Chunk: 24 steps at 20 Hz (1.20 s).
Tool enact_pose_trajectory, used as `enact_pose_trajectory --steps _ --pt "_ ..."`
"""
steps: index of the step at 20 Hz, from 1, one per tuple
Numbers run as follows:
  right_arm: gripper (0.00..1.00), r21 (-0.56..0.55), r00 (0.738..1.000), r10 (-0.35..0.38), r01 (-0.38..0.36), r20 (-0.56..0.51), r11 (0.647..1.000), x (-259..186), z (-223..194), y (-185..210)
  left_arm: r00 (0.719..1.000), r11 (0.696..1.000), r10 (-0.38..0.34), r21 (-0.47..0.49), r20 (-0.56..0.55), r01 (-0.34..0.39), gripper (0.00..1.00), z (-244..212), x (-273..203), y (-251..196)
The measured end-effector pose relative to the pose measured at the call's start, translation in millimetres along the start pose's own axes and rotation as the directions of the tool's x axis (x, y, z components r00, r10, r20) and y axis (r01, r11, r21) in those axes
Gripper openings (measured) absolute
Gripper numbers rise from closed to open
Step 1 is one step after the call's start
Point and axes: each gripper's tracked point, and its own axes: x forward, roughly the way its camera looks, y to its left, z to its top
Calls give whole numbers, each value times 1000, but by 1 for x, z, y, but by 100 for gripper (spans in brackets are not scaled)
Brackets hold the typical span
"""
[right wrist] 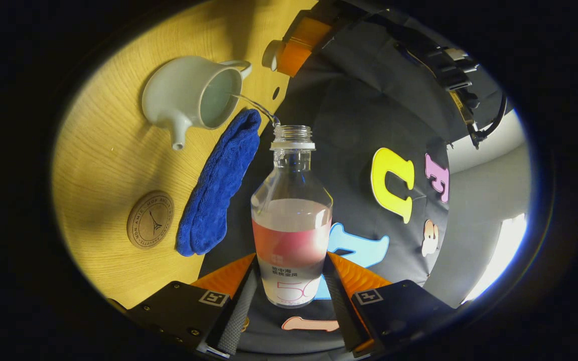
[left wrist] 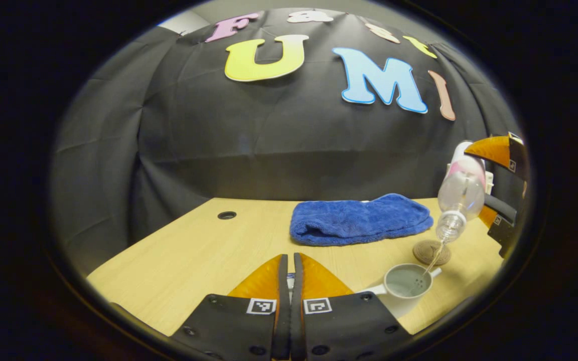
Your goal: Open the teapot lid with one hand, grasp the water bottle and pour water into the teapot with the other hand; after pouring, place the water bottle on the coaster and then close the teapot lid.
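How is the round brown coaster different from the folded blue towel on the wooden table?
The round brown coaster is a thin, flat, stiff disc with a printed design; the folded blue towel is long, thick, soft and plain. The coaster is much smaller than the towel. Nothing stands on either one, and both lie on the wooden table beside the white teapot.

Left gripper (left wrist: 289,260) fingers are hiding whatever sits between them. Bottle (right wrist: 292,220) base is lying hidden behind the right gripper (right wrist: 289,286). Coaster (left wrist: 432,252) is partly covered by the bottle neck.
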Motion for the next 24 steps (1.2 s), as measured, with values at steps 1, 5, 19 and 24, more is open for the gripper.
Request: enact_pose_trajectory --steps 1,5,19,24 --pt "76 -8 1000 -5 5 3 1000 -1 1 -2 1000 1000 0 1 -1 0 6 0 -1 0" --pt "76 -23 1000 -19 19 6 1000 0 -2 -7 1000 1000 -1 2 -5 1 6 -1 -1 0" --pt "75 -70 998 -64 65 16 995 6 -11 -24 1000 1000 -3 6 -20 3 6 -5 1 0" --pt "76 -99 996 -81 83 22 992 7 -16 -33 1000 1000 -2 8 -27 2 7 -5 1 0"
